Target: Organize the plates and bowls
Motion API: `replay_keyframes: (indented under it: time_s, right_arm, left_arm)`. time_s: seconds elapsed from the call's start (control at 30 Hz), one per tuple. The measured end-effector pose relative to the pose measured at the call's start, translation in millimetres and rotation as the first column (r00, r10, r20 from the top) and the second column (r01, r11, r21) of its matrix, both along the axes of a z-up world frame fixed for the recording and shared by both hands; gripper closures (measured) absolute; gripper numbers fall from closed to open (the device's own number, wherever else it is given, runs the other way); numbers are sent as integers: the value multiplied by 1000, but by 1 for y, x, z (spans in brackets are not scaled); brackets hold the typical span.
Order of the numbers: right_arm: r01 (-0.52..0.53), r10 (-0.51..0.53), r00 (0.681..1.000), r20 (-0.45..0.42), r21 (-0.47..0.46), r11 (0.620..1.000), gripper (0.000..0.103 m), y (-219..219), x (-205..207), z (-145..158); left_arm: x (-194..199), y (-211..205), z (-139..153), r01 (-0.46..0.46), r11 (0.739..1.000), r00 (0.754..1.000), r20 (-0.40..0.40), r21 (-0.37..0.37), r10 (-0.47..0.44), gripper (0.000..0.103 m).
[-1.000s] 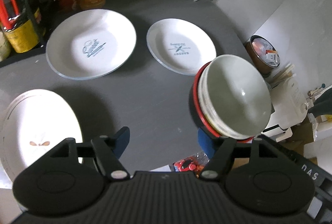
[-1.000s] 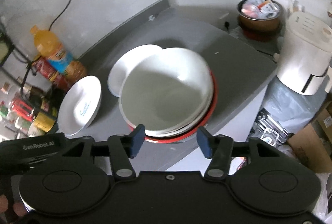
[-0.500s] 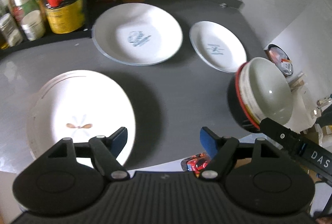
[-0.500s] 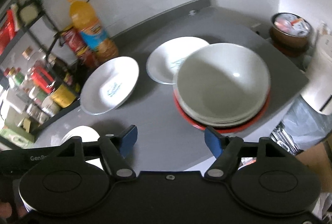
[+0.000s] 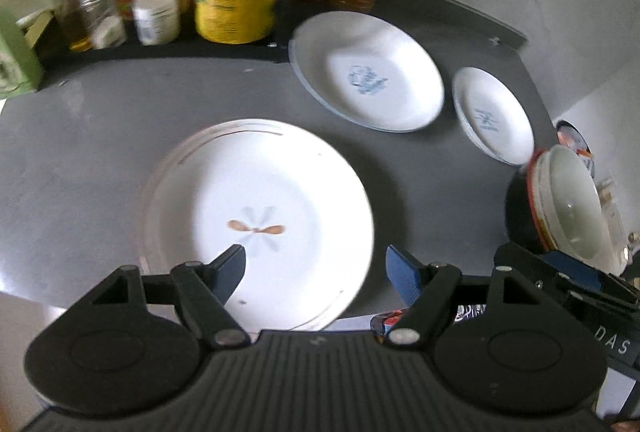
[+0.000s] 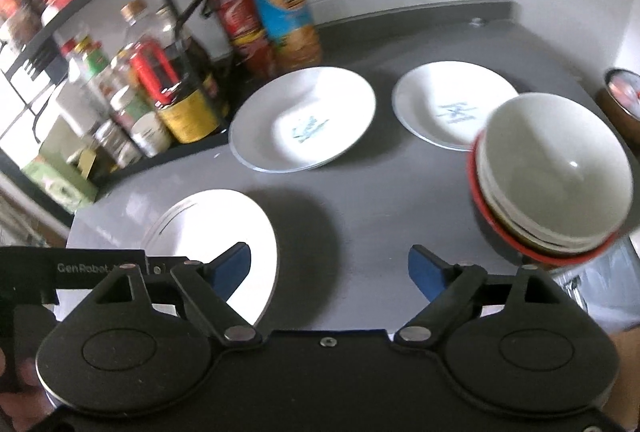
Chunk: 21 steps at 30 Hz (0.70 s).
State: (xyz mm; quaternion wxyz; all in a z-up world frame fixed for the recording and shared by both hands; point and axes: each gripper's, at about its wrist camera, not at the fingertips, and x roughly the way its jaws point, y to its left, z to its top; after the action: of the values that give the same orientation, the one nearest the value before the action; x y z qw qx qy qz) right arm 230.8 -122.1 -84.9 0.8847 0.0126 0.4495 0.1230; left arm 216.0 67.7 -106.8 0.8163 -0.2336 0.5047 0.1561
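A large white plate with a brown leaf mark (image 5: 260, 207) (image 6: 224, 228) lies near the grey counter's front edge. My left gripper (image 5: 316, 270) is open just above its near rim. Farther back sit a deep white plate with a blue logo (image 5: 368, 79) (image 6: 304, 119) and a smaller white plate (image 5: 494, 115) (image 6: 452, 103). A stack of bowls, white ones inside a red-rimmed one (image 5: 568, 207) (image 6: 552, 175), stands at the counter's right edge. My right gripper (image 6: 330, 268) is open over bare counter between the large plate and the bowls.
Jars, bottles and cans crowd a black rack (image 6: 120, 79) at the back left, with an orange juice bottle (image 6: 280, 3) and a red can (image 6: 236, 19) beside it. The grey counter (image 5: 100, 135) ends at a white wall behind and drops off at the right.
Both grippers swung left. The large leaf plate moved to the centre of the left wrist view, and the bowl stack slid to the right edge of both views. Both jaws stayed open.
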Motion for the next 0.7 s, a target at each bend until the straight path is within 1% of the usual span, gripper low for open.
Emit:
replay_keyframes:
  time_s: [0.13,0.27,0.37,0.57,0.7]
  right_arm:
    - [-41,41,999,-10,-14,999,14,12,3,0]
    - [-101,101,995,-12,-33,994,8,25,4,0]
    - [-152,152,988,-21,-45,987,6,34,5,-2]
    - [-265,263,964,-35,-72,962,1,50,14,-6]
    - [-337,334,941,-50,-78,938,0,53,26,-8]
  left_arm:
    - [-12,13,-1,-29,1000,999,-18,6,29,27]
    - [-22,22,-2,-59,998,998,-24,10,59,27]
    - [-29,27,-5,-80,997,996,-35,10,80,27]
    - [-38,32,-7,-155,988,986,-53,1,155,27]
    - [-39,30,-7,-213,977,975,-58,10,214,27]
